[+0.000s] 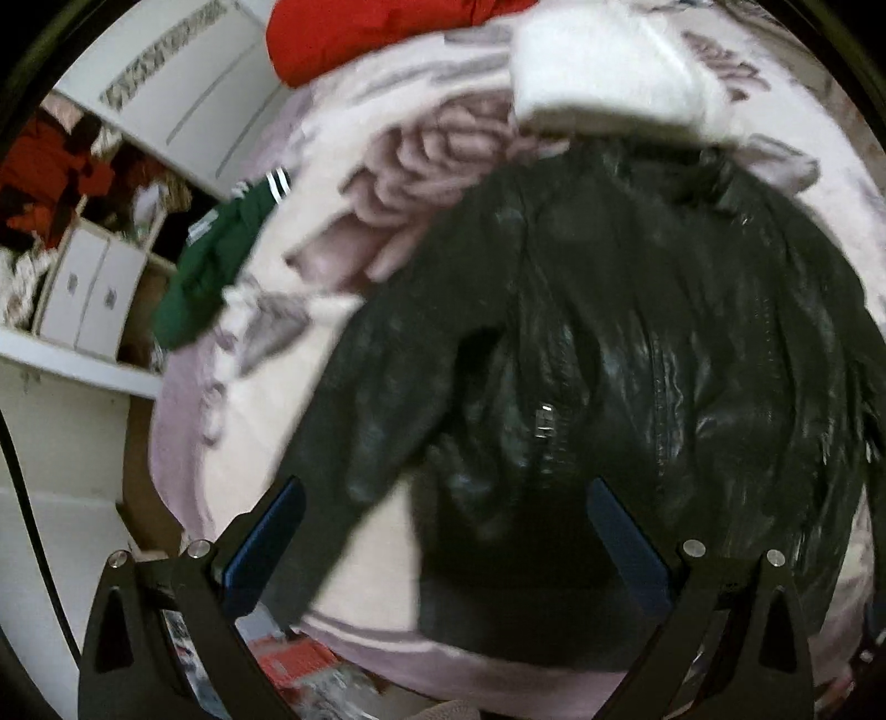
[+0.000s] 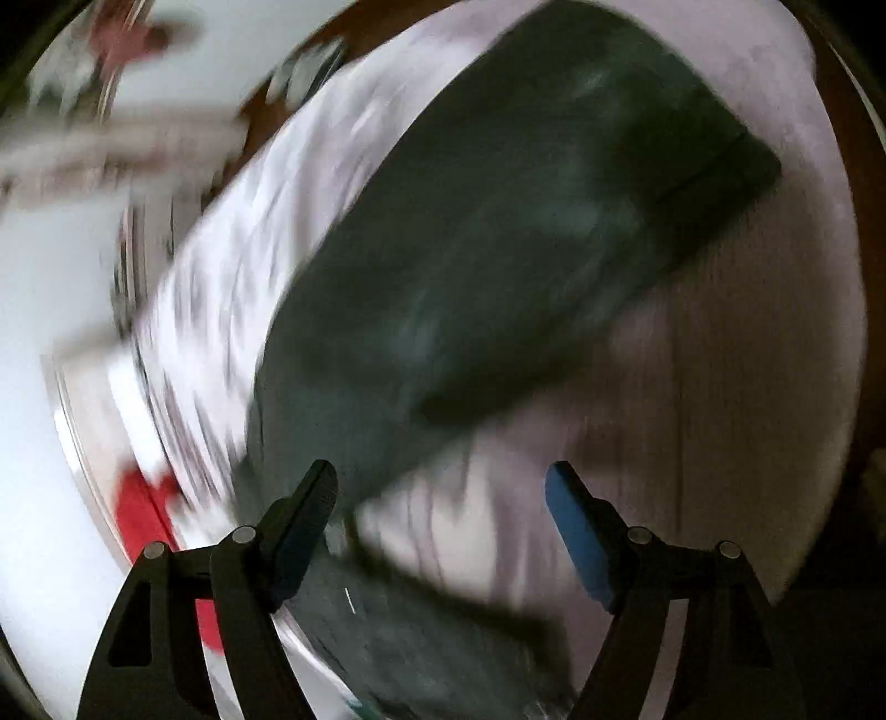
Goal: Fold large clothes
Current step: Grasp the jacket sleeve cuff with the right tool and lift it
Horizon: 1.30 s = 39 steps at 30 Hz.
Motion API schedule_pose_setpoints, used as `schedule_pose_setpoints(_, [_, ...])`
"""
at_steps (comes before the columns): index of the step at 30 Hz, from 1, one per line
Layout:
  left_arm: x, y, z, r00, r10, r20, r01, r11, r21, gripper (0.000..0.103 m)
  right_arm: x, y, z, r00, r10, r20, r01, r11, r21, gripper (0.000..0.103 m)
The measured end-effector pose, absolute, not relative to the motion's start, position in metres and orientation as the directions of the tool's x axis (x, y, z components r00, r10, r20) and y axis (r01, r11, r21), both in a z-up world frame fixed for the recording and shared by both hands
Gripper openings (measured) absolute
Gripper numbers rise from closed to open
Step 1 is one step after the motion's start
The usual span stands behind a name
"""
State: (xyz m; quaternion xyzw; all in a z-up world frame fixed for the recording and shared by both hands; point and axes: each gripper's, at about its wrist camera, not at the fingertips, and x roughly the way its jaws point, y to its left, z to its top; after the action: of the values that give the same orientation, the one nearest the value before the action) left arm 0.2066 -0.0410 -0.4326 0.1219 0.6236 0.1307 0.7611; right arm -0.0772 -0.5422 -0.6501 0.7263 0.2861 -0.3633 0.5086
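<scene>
A black leather jacket (image 1: 609,343) lies spread on a bed with a pale pink patterned blanket (image 1: 266,399), zip facing up. My left gripper (image 1: 443,493) hangs above the jacket's lower part, jaws wide apart, nothing between the blue pads. In the blurred right wrist view a long dark part of the jacket (image 2: 498,249) stretches across the blanket (image 2: 720,415). My right gripper (image 2: 440,482) is open above it, with only cloth far below between the fingers.
A red garment (image 1: 376,33), a white folded piece (image 1: 603,72) and a crumpled pink cloth (image 1: 432,171) lie at the bed's far end. A green garment (image 1: 221,255) hangs off the left edge. White shelves (image 1: 83,288) stand left of the bed.
</scene>
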Motion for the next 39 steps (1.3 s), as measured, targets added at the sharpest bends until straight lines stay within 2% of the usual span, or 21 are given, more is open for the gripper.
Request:
schedule_pose_setpoints(4, [0.217,-0.072,-0.471,0.159,0.367,-0.917,-0.022,0.93,0.368,0.103,-0.083,-0.571,-0.666,0.582,-0.088,-0.809,0.744,-0.343,0.573,0.076])
schedule_pose_setpoints(6, [0.221,-0.086,-0.481,0.165,0.365,-0.916,-0.001,0.929,0.37,0.103,-0.074,-0.583,-0.665,0.587,-0.13,-0.799,0.746,-0.297,0.596,0.055])
schedule_pose_setpoints(7, [0.224,-0.093,-0.484,0.171,0.362,-0.916,0.006,0.93,0.368,0.103,-0.068,-0.59,-0.664,0.576,-0.155,-0.803,0.759,-0.264,0.595,0.027])
schedule_pose_setpoints(8, [0.226,-0.1,-0.488,0.178,0.357,-0.917,0.013,0.931,0.365,0.103,-0.065,-0.595,-0.665,0.558,-0.176,-0.811,0.773,-0.244,0.586,0.004])
schedule_pose_setpoints(12, [0.238,-0.119,-0.506,0.191,0.338,-0.922,0.027,0.937,0.349,0.103,-0.038,-0.615,-0.648,0.53,-0.256,-0.808,0.812,-0.12,0.571,0.003])
schedule_pose_setpoints(15, [0.244,-0.129,-0.527,0.18,0.337,-0.924,0.049,0.935,0.35,0.103,-0.006,-0.627,-0.679,0.508,-0.145,-0.849,0.851,-0.072,0.521,0.006])
schedule_pose_setpoints(16, [0.245,-0.13,-0.534,0.173,0.338,-0.925,0.052,0.935,0.352,0.103,-0.005,-0.629,-0.696,0.53,-0.097,-0.843,0.834,-0.12,0.538,0.014])
schedule_pose_setpoints(17, [0.246,-0.13,-0.539,0.171,0.34,-0.925,0.051,0.934,0.353,0.103,-0.006,-0.631,-0.714,0.604,-0.065,-0.795,0.773,-0.196,0.603,0.029])
schedule_pose_setpoints(19, [0.248,-0.129,-0.55,0.167,0.335,-0.927,0.045,0.937,0.346,0.103,-0.009,-0.643,-0.717,0.707,-0.106,-0.699,0.65,-0.293,0.702,0.049])
schedule_pose_setpoints(21, [0.249,-0.127,-0.555,0.162,0.324,-0.932,0.037,0.942,0.334,0.103,-0.006,-0.646,-0.728,0.753,-0.15,-0.641,0.57,-0.338,0.749,0.052])
schedule_pose_setpoints(24, [0.246,-0.124,-0.555,0.171,0.306,-0.936,0.022,0.949,0.315,0.103,0.012,-0.652,-0.738,0.766,-0.198,-0.612,0.531,-0.341,0.776,0.052])
schedule_pose_setpoints(25, [0.245,-0.123,-0.555,0.175,0.301,-0.937,0.02,0.951,0.309,0.103,0.019,-0.654,-0.738,0.757,-0.228,-0.613,0.531,-0.333,0.779,0.038])
schedule_pose_setpoints(26, [0.245,-0.122,-0.554,0.177,0.295,-0.939,0.019,0.953,0.303,0.103,0.027,-0.657,-0.735,0.737,-0.243,-0.631,0.556,-0.314,0.77,0.004])
schedule_pose_setpoints(28, [0.246,-0.12,-0.552,0.173,0.283,-0.943,0.016,0.957,0.29,0.103,0.043,-0.665,-0.72,0.705,-0.255,-0.662,0.609,-0.261,0.749,0.005])
schedule_pose_setpoints(31, [0.247,-0.114,-0.547,0.172,0.263,-0.949,0.0,0.964,0.267,0.103,0.07,-0.672,-0.669,0.677,-0.284,-0.679,0.679,-0.115,0.725,0.005])
schedule_pose_setpoints(35, [0.249,-0.097,-0.54,0.179,0.274,-0.945,-0.024,0.961,0.274,0.103,0.133,-0.655,-0.58,0.679,-0.28,-0.679,0.732,0.183,0.656,0.005])
schedule_pose_setpoints(39, [0.254,-0.061,-0.526,0.19,0.301,-0.935,-0.085,0.953,0.29,0.103,0.245,-0.584,-0.501,0.685,-0.217,-0.696,0.67,0.563,0.484,0.005])
